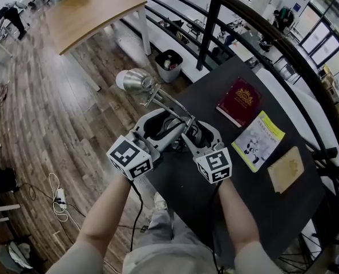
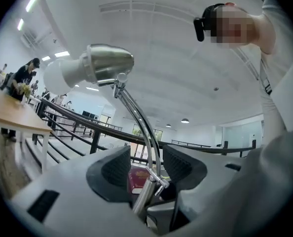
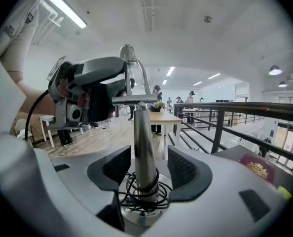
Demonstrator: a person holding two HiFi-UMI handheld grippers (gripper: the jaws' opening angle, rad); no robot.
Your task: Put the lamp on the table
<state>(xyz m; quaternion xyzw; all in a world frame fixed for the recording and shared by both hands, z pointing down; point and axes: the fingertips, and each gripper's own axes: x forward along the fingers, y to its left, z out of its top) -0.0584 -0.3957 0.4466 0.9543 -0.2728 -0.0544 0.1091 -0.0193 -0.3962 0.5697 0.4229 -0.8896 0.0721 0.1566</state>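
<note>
Your left hand-held gripper (image 2: 145, 166) stands wide open, its pads either side of the curved neck of the lamp (image 1: 134, 81) without pressing it. The lamp is at the left edge of the dark tabletop (image 1: 255, 201), its head out over the floor. Your right hand-held gripper (image 3: 149, 168) is just as open around the upright post, not gripping.

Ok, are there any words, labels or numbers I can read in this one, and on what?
Nothing here is legible.
dark red book: gold crest, lettering under it too small to read.
yellow booklet: cover print blurred.
tan notebook: no print visible.
</note>
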